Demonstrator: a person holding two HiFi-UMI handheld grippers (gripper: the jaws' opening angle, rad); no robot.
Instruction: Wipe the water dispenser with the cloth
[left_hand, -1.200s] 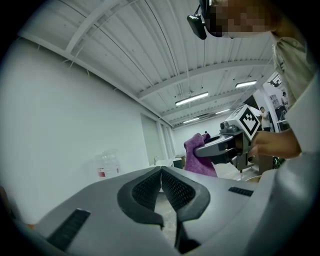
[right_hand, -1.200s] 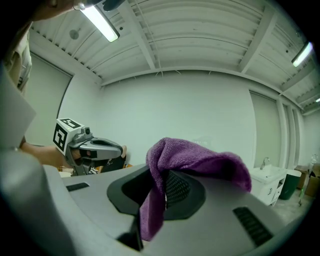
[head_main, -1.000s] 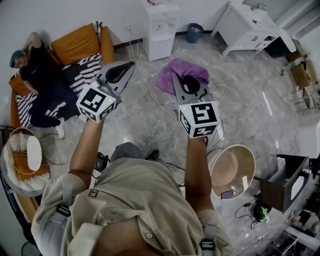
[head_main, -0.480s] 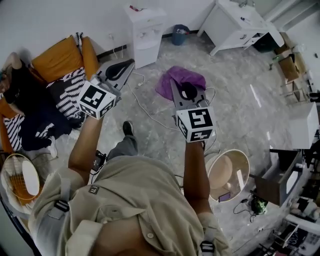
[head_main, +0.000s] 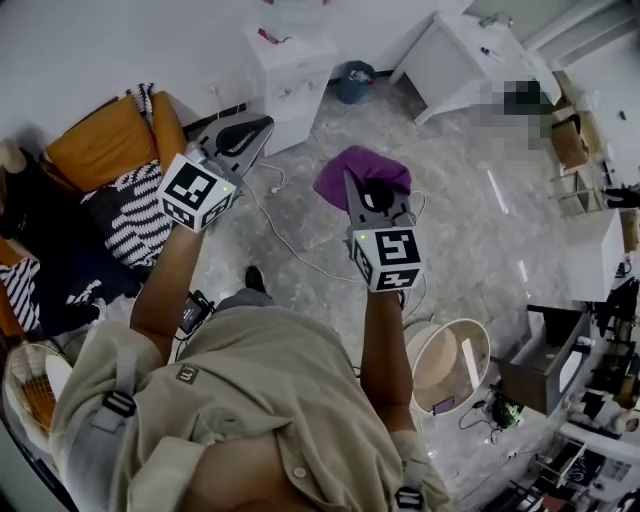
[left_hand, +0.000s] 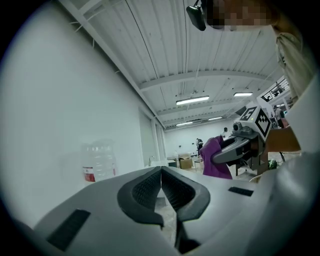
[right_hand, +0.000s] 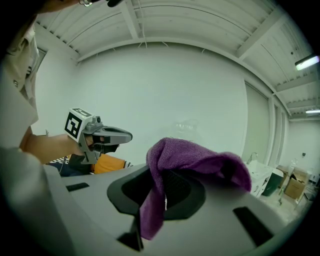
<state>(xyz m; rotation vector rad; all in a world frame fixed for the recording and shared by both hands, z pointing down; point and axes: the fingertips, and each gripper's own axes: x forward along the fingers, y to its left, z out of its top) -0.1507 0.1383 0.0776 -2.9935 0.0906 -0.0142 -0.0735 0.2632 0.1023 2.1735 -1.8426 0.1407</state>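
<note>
The white water dispenser (head_main: 290, 80) stands against the far wall with a clear bottle (left_hand: 100, 161) on top. My right gripper (head_main: 352, 182) is shut on the purple cloth (head_main: 358, 165), which drapes over its jaws (right_hand: 195, 155) and hangs down between them. It is held over the floor, right of and short of the dispenser. My left gripper (head_main: 255, 128) is shut and empty, its jaws pressed together (left_hand: 161, 171). Its tip lies close to the dispenser's lower left side in the head view.
An orange sofa (head_main: 95, 150) with a person lying on it is at the left. A white cable (head_main: 290, 250) runs across the marble floor. A blue bin (head_main: 352, 82) and a white desk (head_main: 460, 55) stand right of the dispenser. A round tub (head_main: 450, 360) sits at my right.
The person has stepped toward the wall, so both grippers are closer to the dispenser. The right gripper still holds the cloth and the left stays shut.
</note>
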